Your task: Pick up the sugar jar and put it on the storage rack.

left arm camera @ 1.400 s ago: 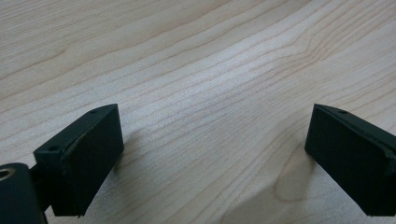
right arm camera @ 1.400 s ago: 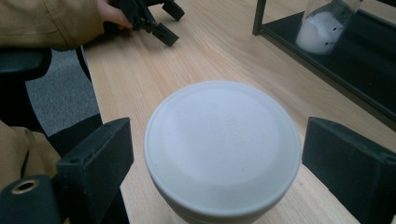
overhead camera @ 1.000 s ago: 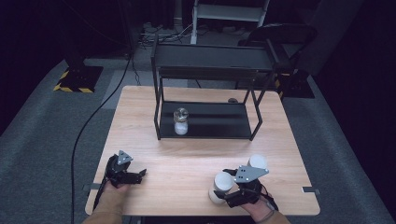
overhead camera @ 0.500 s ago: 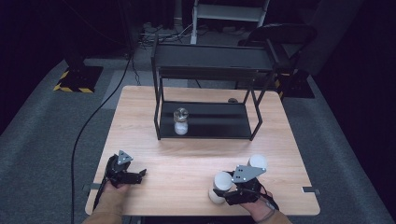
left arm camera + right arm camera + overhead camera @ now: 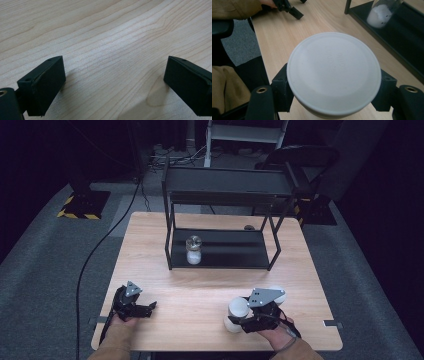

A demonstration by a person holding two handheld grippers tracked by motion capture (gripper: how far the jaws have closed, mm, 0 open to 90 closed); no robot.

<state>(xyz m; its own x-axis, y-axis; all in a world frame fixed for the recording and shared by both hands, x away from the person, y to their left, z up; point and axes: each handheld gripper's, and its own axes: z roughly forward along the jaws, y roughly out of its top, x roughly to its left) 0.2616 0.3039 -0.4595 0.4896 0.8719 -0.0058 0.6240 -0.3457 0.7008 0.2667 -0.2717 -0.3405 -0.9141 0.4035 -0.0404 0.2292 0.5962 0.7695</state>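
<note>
My right gripper jaws just closed on the white jar below its lid, near the surface's front edge. Smooth, rigid plastic, probably light and slippery: grip body, not lid. Left gripper wide open, empty.

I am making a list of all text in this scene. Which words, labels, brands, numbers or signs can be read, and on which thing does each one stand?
No text can be read.
White lid of the container in the right gripper: faint raised lettering near its middle, too blurred to read.
Glass jar on the black shelf: no label can be made out.
Wooden table: only wood grain, no writing.
</note>
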